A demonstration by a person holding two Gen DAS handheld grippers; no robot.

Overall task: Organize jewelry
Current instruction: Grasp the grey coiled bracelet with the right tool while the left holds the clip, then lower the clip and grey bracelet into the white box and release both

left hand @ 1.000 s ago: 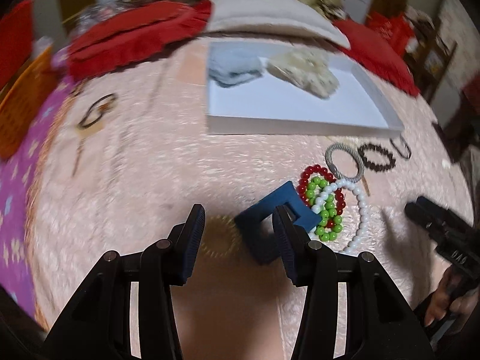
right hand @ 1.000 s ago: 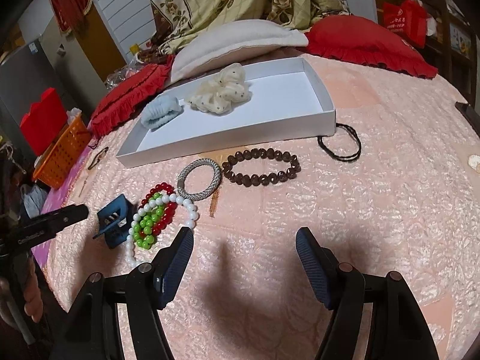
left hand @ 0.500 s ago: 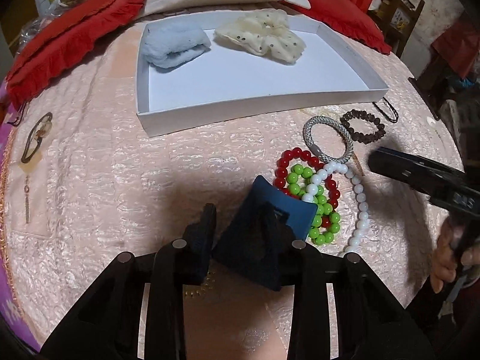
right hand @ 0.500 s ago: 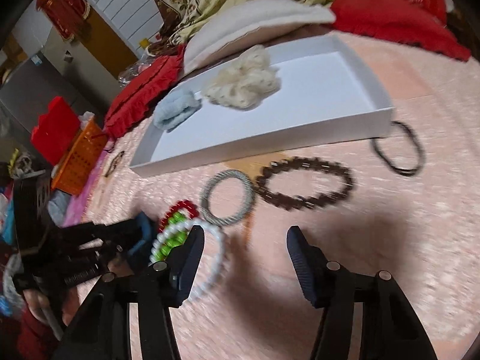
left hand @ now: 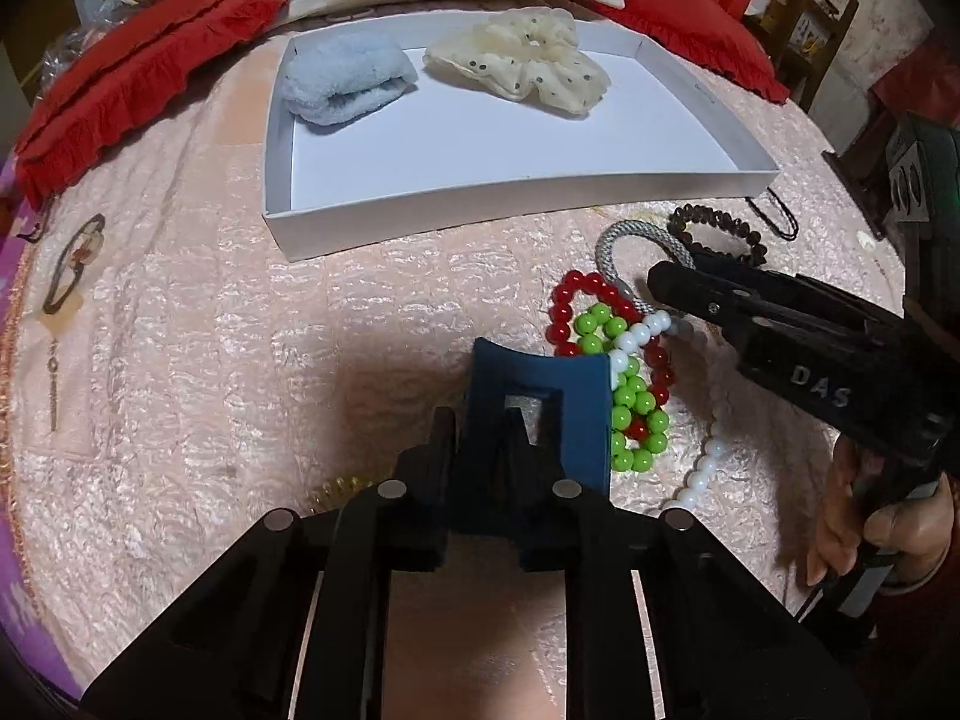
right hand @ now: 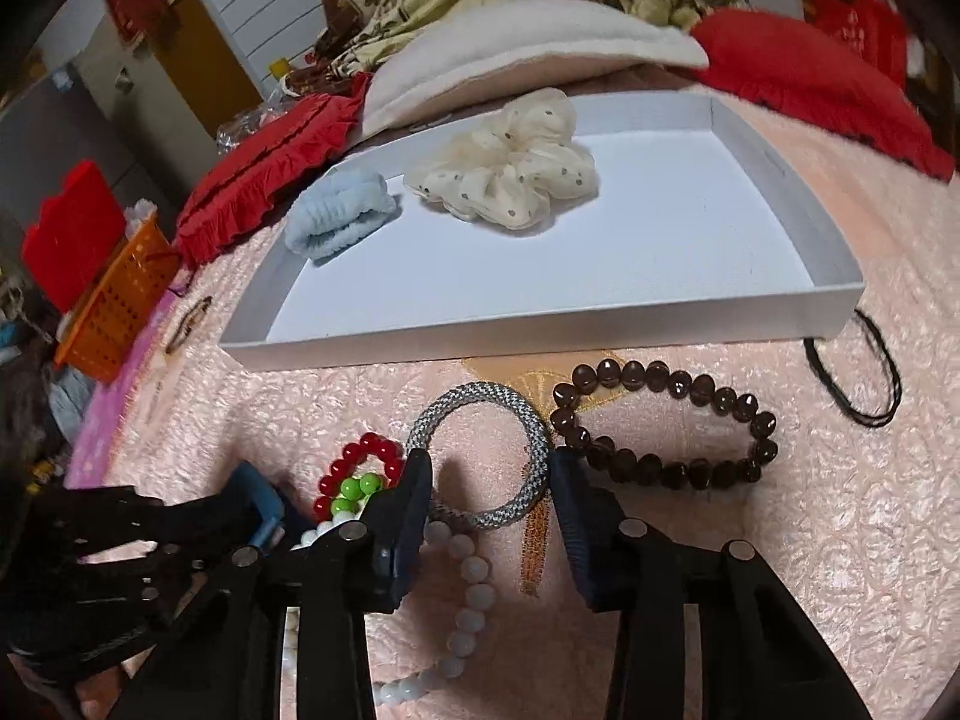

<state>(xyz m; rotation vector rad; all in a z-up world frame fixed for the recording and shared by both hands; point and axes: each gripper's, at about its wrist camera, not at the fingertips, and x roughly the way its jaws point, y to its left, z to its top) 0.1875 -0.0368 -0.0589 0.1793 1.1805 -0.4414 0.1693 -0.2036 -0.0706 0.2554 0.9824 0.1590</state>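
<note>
My left gripper (left hand: 480,444) is shut on the dark blue hair claw (left hand: 540,402), which stands up between its pads just left of the bead pile. That pile holds a red bracelet (left hand: 570,300), green beads (left hand: 636,408) and a white bead string (right hand: 474,594). My right gripper (right hand: 489,480) points down over the grey woven ring (right hand: 480,405). Its jaws are closing with the ring between the fingertips, and the pads do not visibly press on it. A brown bead bracelet (right hand: 660,420) lies just right of the ring. The white tray (right hand: 540,336) holds a light blue scrunchie (right hand: 339,222) and a cream scrunchie (right hand: 510,168).
A black hair tie (right hand: 858,384) lies by the tray's right corner. A gold coil tie (left hand: 336,489) peeks out left of my left fingers. A bracelet on a card (left hand: 72,264) lies far left. Red cushions (left hand: 150,48) and a cream pillow (right hand: 528,54) border the bed; an orange basket (right hand: 114,312) stands off its left edge.
The left jaws closed on the blue hair claw and tipped it upright. The right gripper moved left across the bed to the grey ring, its jaws narrowing.
</note>
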